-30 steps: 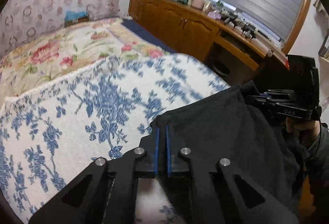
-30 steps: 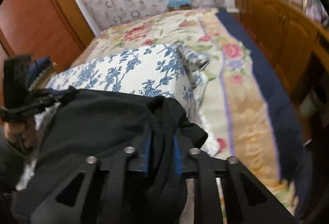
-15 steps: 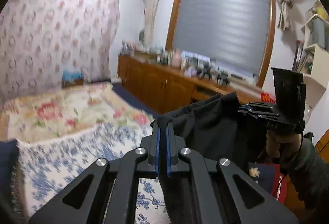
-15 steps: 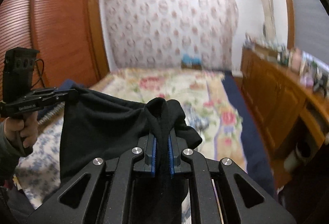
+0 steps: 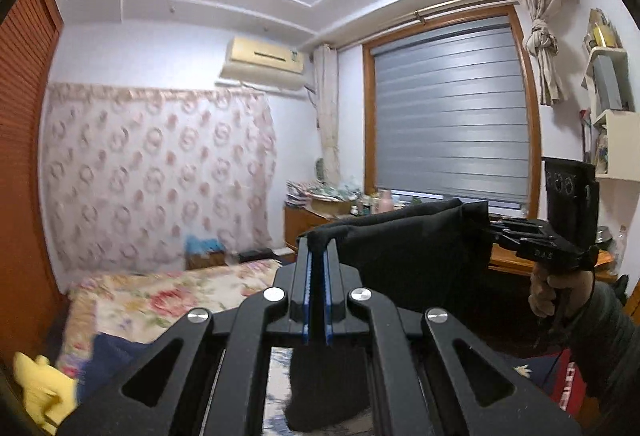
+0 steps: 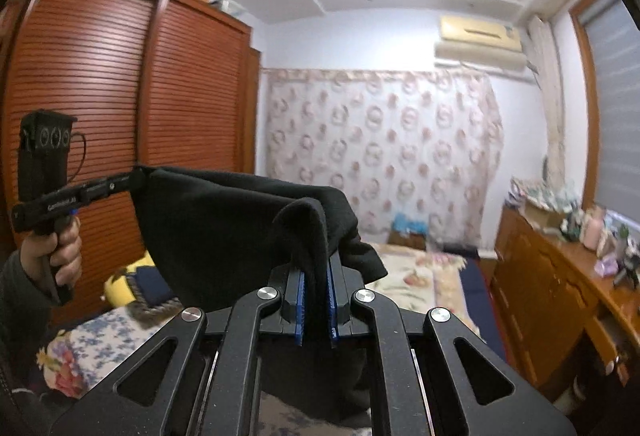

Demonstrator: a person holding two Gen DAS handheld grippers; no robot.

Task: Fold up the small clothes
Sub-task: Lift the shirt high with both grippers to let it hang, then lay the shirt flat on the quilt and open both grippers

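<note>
Both claws grip the black cloth [image 5: 404, 260]: my left claw [image 5: 316, 256] pinches one top corner thinly, my right claw [image 6: 316, 272] a bunched one. It hangs taut above the bed [image 6: 404, 276]; a tug could slip the thin corner free.

Floral bed [image 5: 160, 296], wooden wardrobe [image 6: 120, 84]
</note>
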